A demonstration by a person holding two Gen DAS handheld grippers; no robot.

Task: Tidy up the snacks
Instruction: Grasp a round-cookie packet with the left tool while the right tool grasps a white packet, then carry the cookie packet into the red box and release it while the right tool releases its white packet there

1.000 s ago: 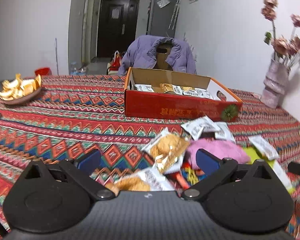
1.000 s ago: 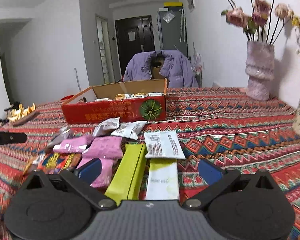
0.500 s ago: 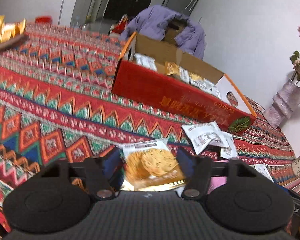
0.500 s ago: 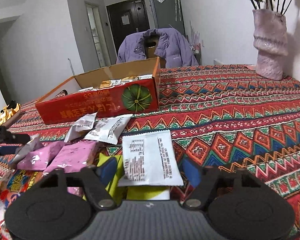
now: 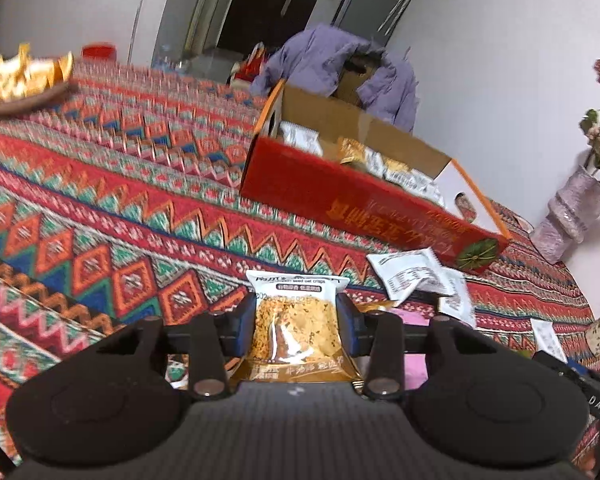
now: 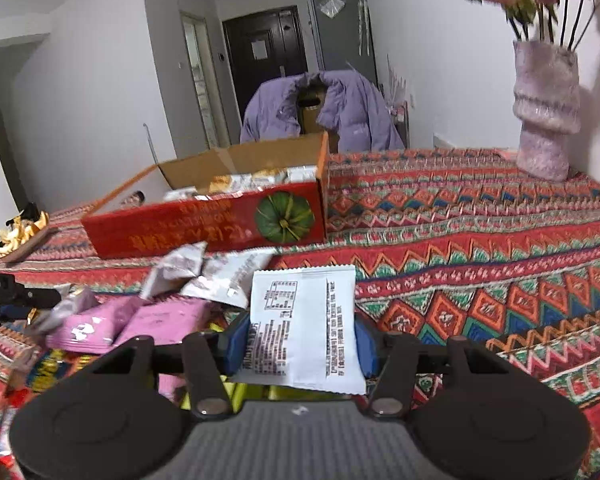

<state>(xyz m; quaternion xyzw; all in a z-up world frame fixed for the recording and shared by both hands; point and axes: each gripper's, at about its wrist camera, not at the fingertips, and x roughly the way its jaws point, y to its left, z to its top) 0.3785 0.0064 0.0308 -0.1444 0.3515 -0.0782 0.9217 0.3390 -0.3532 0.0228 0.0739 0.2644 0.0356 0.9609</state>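
My left gripper (image 5: 296, 316) has its jaws closing, and the blue pads (image 5: 244, 322) press both sides of a gold oat-crisp packet (image 5: 294, 320) held up off the cloth. On the right, the jaws of my right gripper (image 6: 302, 336) are closing too, pinching a white printed packet (image 6: 304, 316) by its edges. Beyond both stands the open red cardboard box (image 5: 360, 204) (image 6: 204, 232) with several packets inside. Loose white packets (image 5: 408, 276) (image 6: 220, 276) and pink ones (image 6: 140, 324) lie in front of it.
A patterned tablecloth (image 5: 100, 200) covers the table. A pink vase with flowers (image 6: 546, 120) (image 5: 572, 216) stands at the right wall. A dish of orange peels (image 5: 20, 84) sits far left. A chair with a purple jacket (image 6: 320, 108) is behind the box.
Both grippers came forward and closed from wide open: the left onto the oat-crisp packet, the right onto the white packet. The left view has rolled.
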